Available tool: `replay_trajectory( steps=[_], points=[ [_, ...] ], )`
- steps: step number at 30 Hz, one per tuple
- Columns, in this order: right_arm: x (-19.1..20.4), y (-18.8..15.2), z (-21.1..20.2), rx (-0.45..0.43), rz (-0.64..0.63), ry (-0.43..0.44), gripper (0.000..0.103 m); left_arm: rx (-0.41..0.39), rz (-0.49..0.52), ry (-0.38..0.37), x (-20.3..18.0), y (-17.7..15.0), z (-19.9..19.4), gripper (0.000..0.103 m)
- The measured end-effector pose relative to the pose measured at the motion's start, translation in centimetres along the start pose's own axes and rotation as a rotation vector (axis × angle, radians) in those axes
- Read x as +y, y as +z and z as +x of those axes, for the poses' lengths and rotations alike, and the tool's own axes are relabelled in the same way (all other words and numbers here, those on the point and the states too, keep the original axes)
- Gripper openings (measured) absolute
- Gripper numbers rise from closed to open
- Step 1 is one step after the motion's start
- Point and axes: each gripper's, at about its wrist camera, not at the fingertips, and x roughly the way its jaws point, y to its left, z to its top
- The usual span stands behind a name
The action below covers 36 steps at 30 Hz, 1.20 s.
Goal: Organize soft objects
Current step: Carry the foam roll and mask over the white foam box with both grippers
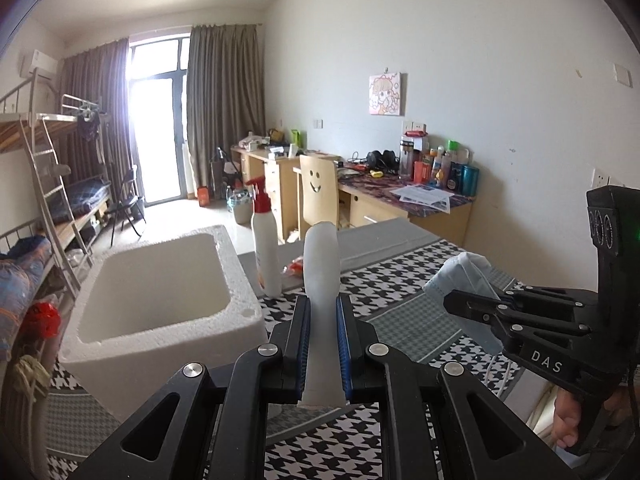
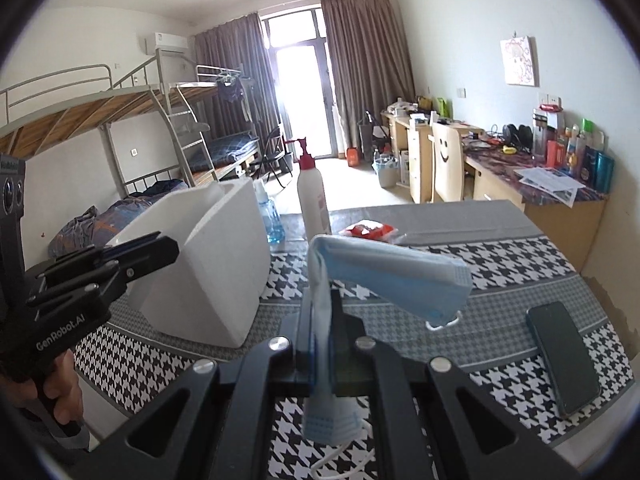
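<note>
My left gripper [image 1: 323, 312] is shut on a soft translucent white tube-like piece [image 1: 321, 264] that stands up between its blue pads, just right of the white foam box [image 1: 160, 292]. My right gripper [image 2: 320, 320] is shut on a light blue face mask [image 2: 388, 276], which droops to the right above the houndstooth tablecloth [image 2: 500, 264]. The right gripper [image 1: 472, 308] with the mask [image 1: 464, 280] also shows in the left wrist view at right. The left gripper [image 2: 160, 246] shows in the right wrist view, beside the foam box [image 2: 212, 264].
A white spray bottle with a red trigger [image 1: 266, 244] stands behind the box, next to a red packet [image 2: 366, 229]. A clear blue bottle [image 2: 270, 216] stands by the box. A dark phone [image 2: 564, 356] lies at right. Desks, a chair and bunk beds stand beyond.
</note>
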Motion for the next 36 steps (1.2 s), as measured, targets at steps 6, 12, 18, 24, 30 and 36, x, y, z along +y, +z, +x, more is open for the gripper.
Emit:
replay_trajectory(
  steps=[6, 12, 18, 24, 30, 36],
  points=[
    [0.0, 1.1, 0.1, -0.027, -0.011, 0.005, 0.007, -0.02, 0.002, 0.006, 0.3, 0.6, 0.0, 0.014],
    [-0.1, 1.7, 0.0, -0.049, -0.011, 0.001, 0.007, -0.031, -0.001, 0.017, 0.7, 1.0, 0.1, 0.014],
    [0.3, 2.2, 0.0, -0.068, -0.034, 0.008, 0.007, -0.047, -0.008, 0.02, 1.2, 1.3, -0.3, 0.014],
    [0.7, 3.2, 0.0, -0.094, -0.043, 0.022, 0.007, -0.063, -0.015, 0.037, 1.8, 2.0, -0.5, 0.014],
    [1.2, 3.8, 0.1, -0.114, -0.054, 0.032, 0.007, -0.075, -0.014, 0.062, 2.5, 2.3, -0.5, 0.014],
    [1.5, 4.4, 0.5, -0.12, -0.064, 0.046, 0.007, -0.086, -0.017, 0.083, 3.0, 2.8, -0.6, 0.014]
  ],
)
